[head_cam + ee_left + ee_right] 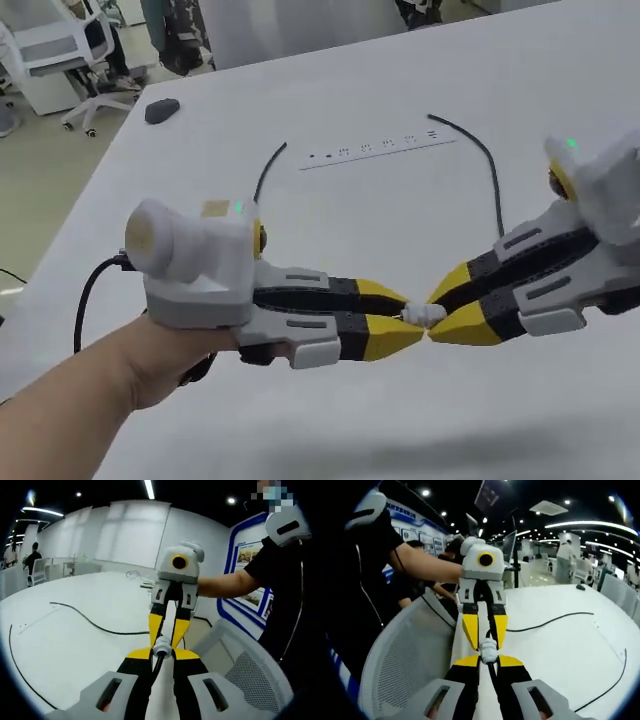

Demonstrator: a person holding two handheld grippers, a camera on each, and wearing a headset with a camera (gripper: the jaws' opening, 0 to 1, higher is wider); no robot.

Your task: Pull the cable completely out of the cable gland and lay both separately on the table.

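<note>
Holding now: my left gripper (405, 320) and right gripper (441, 314) meet tip to tip above the table (400, 235). Both are clenched on the cable gland (425, 314). I cannot tell whether either bite also catches the cable.
Gland position: in the head view it hangs in the air at 4 o'clock from centre. The left gripper reaches in from 9 o'clock and the right from 2 o'clock.
Cable position: the cable (492, 673) is thin and black. In the right gripper view it runs from the gland back between my own jaws towards 6 o'clock. A similar dark strand leads back between the left jaws in the left gripper view. I judge it is not yet pulled out.
Gland handling: it is small and white, looks like hard plastic, and is surely light. Its rounded, smooth body may twist or slip, so I would grip across the thick middle, not the end.
Cable handling: it is limp and light, and the sleeve is probably slick. The gland's seal likely pinches it, so I would take hold just beside the gland and pull straight along its axis.
Laying down: there is bare table at 6 o'clock of the gland. The power strip (375, 150) at 12 o'clock and the loose black wire (493, 175) at 1 o'clock lie well apart, and I would keep my cable away from that wire.
</note>
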